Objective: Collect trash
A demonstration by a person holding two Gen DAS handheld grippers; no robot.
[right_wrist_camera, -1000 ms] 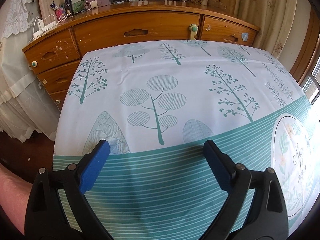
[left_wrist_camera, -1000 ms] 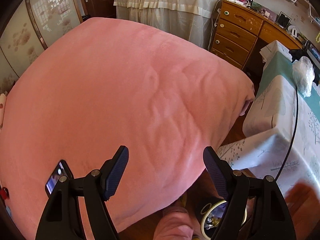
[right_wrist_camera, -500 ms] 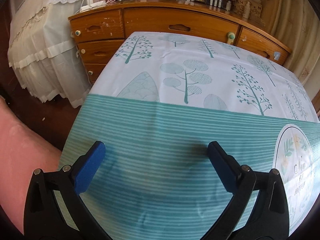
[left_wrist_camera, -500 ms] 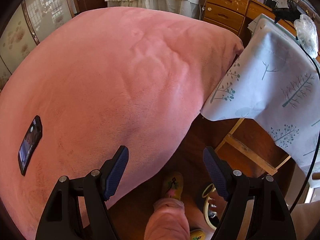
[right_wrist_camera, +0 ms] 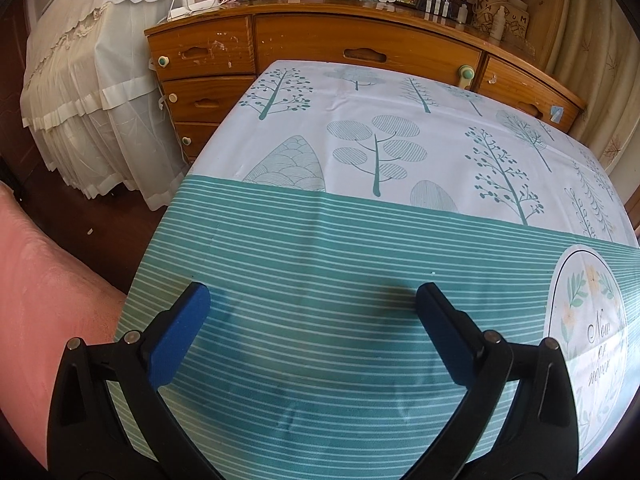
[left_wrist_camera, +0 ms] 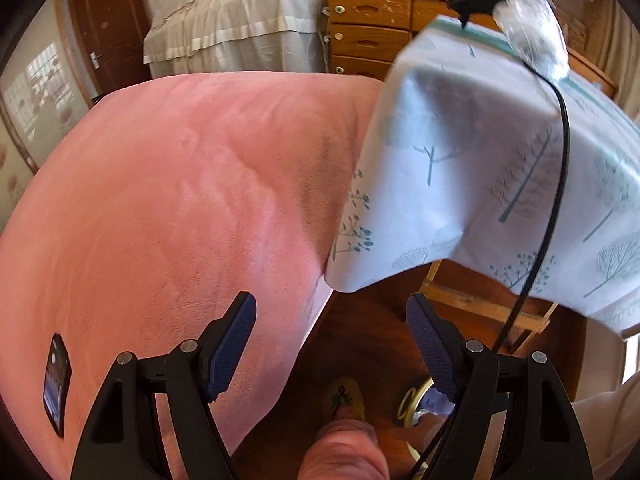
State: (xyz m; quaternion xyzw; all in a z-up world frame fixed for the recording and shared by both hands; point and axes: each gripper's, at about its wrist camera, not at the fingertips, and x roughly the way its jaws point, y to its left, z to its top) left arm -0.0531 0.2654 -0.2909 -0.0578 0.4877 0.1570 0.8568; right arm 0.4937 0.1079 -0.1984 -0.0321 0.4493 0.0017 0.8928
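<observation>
Over the gap between a pink blanket (left_wrist_camera: 168,208) and a cloth-covered table, the left gripper (left_wrist_camera: 332,344) points steeply down with its jaws spread wide and nothing between them. Below it lies dark wooden floor (left_wrist_camera: 360,340), with a yellow patterned slipper (left_wrist_camera: 346,400) and a pink-clad leg (left_wrist_camera: 344,456) near the bottom edge of the left wrist view. Just right of the slipper, partly hidden behind the gripper's right finger, sits a round bin with a pale yellow rim (left_wrist_camera: 414,400); its contents cannot be made out. A dark phone (left_wrist_camera: 56,384) rests flat on the blanket, well to the left of the gripper.

On the table's tree-printed tablecloth (left_wrist_camera: 480,152), near its far edge, a crumpled clear plastic bag (left_wrist_camera: 532,36) lies just beside the other gripper, seen there as a black shape. A black cable (left_wrist_camera: 560,168) runs from that side down across the hanging cloth.

From the right wrist view, the right gripper (right_wrist_camera: 312,332) hovers low above the teal striped band of the tablecloth (right_wrist_camera: 320,248). Its jaws have just been opening and stand released, with only bare cloth between them. Beyond the table stands a wooden dresser (right_wrist_camera: 360,44) crowded with small items, and a cream lace-draped piece of furniture (right_wrist_camera: 88,92) to its left.
</observation>
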